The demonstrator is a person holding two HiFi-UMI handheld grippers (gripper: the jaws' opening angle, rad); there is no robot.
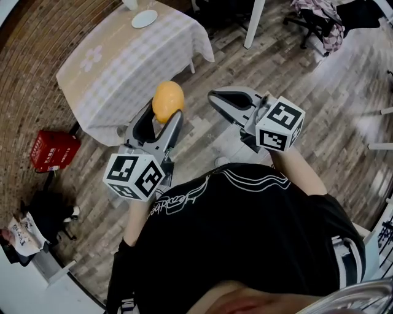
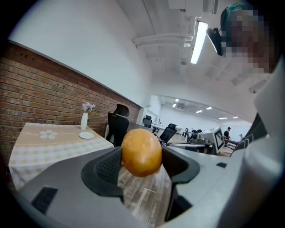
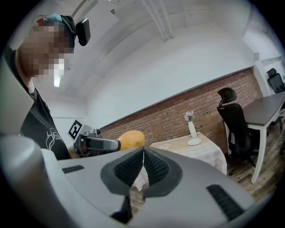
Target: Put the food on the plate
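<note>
An orange-yellow bread roll (image 1: 167, 101) is clamped between the jaws of my left gripper (image 1: 166, 113), held in the air above the wooden floor. In the left gripper view the roll (image 2: 141, 152) fills the gap between the dark pads. My right gripper (image 1: 216, 98) is shut with nothing in it, its pads meeting (image 3: 143, 153), a little to the right of the roll (image 3: 129, 139). A small white plate (image 1: 144, 18) lies on the far end of the cloth-covered table (image 1: 116, 67), ahead and to the left. The plate (image 3: 194, 142) also shows in the right gripper view.
A white vase with flowers (image 2: 84, 118) stands beside the plate (image 2: 86, 135). A red crate (image 1: 53, 151) sits on the floor left of the table. A black office chair (image 3: 236, 122) and a grey desk (image 3: 267, 107) stand to the right. A brick wall (image 2: 40, 89) runs behind the table.
</note>
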